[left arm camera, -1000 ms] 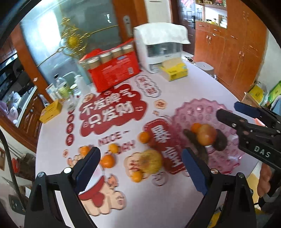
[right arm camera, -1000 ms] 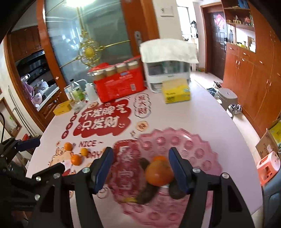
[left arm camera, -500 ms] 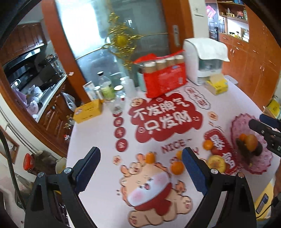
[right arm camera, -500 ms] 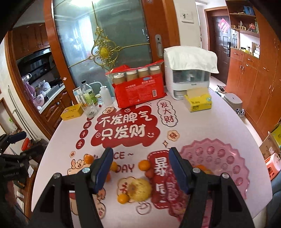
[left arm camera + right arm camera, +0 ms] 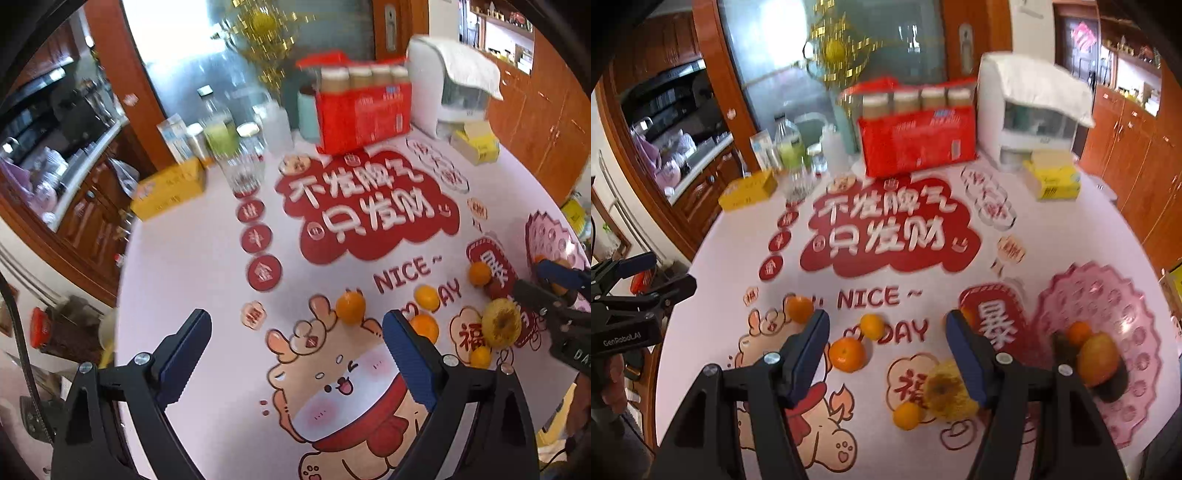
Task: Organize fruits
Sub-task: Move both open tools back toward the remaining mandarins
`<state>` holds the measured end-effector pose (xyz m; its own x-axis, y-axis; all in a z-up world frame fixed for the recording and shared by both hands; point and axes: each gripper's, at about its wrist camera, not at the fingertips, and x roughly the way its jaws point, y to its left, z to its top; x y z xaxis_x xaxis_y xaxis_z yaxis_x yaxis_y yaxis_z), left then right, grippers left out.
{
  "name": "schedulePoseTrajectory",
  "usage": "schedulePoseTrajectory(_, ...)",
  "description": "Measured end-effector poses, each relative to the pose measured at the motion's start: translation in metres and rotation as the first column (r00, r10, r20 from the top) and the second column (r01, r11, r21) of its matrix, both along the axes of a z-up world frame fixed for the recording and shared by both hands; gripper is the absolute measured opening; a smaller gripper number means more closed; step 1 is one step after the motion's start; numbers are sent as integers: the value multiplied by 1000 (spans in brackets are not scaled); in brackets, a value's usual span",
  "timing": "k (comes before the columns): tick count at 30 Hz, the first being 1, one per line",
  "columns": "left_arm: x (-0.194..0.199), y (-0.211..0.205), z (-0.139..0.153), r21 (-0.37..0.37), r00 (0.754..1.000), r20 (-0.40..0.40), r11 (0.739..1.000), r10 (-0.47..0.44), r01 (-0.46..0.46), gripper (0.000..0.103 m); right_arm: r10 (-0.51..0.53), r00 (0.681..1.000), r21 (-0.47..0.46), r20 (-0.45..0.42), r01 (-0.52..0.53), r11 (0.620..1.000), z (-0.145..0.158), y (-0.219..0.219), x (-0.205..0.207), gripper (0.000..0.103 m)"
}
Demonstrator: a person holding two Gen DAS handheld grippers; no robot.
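An orange (image 5: 847, 353) is seen just ahead between the empty, parted jaws of the right gripper (image 5: 886, 343), nearer than the wide-open, empty left gripper (image 5: 295, 354).

Clutter along table's (image 5: 879, 454) far edge

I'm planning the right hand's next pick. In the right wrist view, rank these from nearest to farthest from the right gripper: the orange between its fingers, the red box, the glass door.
1. Orange: on the table between the right gripper fingers.
2. Red box: across the table.
3. Glass door: behind the table.
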<state>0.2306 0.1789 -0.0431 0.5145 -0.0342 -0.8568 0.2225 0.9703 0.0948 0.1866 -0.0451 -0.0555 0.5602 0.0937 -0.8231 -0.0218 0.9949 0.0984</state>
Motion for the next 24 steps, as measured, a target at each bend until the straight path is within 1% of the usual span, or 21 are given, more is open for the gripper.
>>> schedulePoseTrajectory(5, 21, -6, -46, -26, 995, -89, 999, -33, 31, 93, 4, 994, 35, -107, -1, 999, -44, 10, 16, 66)
schedulePoseTrajectory(9, 39, -13, -80, -52, 987, -154, 998, -46, 38, 93, 21, 986, 53, -163, -13, 999, -70, 17, 26, 66)
schedulePoseTrajectory(12, 50, -17, -99, -72, 980, -191, 997, -49, 36, 93, 46, 980, 74, -194, -32, 997, -85, 23, 32, 66)
schedulePoseTrajectory(18, 68, -24, -123, -96, 972, -233, 995, -45, 24, 93, 99, 965, 58, -245, -87, 994, -108, 38, 43, 66)
schedulePoseTrajectory(21, 74, -27, -132, -106, 967, -251, 994, -50, 24, 88, 111, 955, 39, -274, -105, 994, -118, 43, 48, 65)
schedulePoseTrajectory(23, 75, -29, -137, -107, 964, -261, 994, -55, 28, 85, 121, 948, 41, -293, -114, 993, -125, 45, 51, 58)
schedulePoseTrajectory(24, 76, -30, -139, -107, 962, -265, 994, -58, 30, 81, 130, 947, 54, -295, -119, 991, -127, 46, 51, 57)
